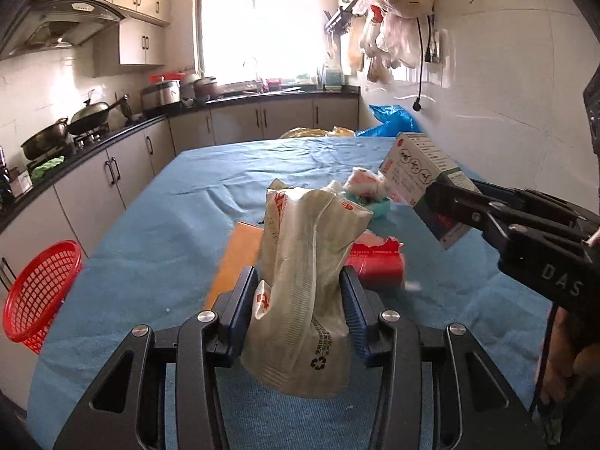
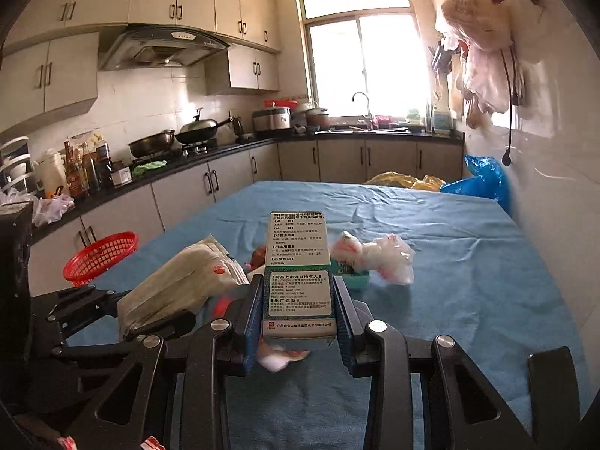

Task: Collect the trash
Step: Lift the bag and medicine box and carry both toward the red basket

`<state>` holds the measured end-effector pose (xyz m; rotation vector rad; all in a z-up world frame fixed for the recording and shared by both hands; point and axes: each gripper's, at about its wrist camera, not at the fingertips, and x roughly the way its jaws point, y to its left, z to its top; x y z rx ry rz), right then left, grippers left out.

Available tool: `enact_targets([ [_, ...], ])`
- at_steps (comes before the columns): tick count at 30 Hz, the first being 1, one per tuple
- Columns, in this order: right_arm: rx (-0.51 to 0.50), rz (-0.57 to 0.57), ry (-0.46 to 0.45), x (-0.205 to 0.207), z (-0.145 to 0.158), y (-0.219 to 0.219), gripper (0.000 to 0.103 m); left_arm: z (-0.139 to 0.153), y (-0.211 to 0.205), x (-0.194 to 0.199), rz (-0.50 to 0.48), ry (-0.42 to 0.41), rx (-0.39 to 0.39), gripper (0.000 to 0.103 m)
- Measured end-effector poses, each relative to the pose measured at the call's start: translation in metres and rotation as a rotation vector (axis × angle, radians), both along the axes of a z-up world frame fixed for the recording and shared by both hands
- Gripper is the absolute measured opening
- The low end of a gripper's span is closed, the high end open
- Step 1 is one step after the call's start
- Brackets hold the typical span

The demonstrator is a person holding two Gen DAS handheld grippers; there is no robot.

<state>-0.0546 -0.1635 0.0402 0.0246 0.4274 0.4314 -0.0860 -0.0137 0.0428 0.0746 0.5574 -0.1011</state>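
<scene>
While both claws are loaded, the step in hand is judged to be carriage of the picked items to the bin. The left claw is seen clamped on a crumpled pale food pouch; the right claw is seen pinching a printed medicine box by its side faces. Both items are held clear of the desk, which is covered by a blue cloth.

Orientation: the pouch's long axis runs roughly upright between the blue pads, open end up and leaning slightly back, printed bottom hanging below the grip. The box's long axis runs forward along the right claw's fingers, far end raised a little, label face up.

For a clean step, both grips should be kept firm and level, and the pouch kept upright in case residue remains. The likely receptacle is the red basket, seen at the desk's left edge; whether it hangs from or rests against that edge cannot be told.

Farther out on the desk, uncollected trash is noted: an orange card, a red wrapper, wadded white-and-pink plastic and a teal item.
</scene>
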Motion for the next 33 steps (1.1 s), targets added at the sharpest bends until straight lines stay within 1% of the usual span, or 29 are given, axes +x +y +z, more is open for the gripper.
enact_targets([
  [5, 0.016, -0.022, 0.023, 0.006, -0.003, -0.004, 0.037, 0.004, 0.009, -0.002, 0.025, -0.035, -0.047, 0.044],
  [8, 0.005, -0.027, 0.022, 0.006, -0.004, -0.002, 0.037, 0.004, 0.014, -0.005, 0.022, -0.044, -0.07, 0.044],
  [14, 0.0, -0.039, 0.034, 0.009, -0.006, -0.002, 0.037, 0.003, 0.016, -0.002, 0.024, -0.017, -0.072, 0.044],
  [26, -0.002, -0.076, 0.045, 0.014, -0.004, -0.003, 0.037, 0.004, 0.029, 0.005, 0.018, 0.005, -0.133, 0.044],
  [33, 0.001, -0.104, 0.068, 0.012, -0.004, -0.001, 0.037, 0.005, 0.036, 0.007, 0.027, 0.027, -0.152, 0.044],
])
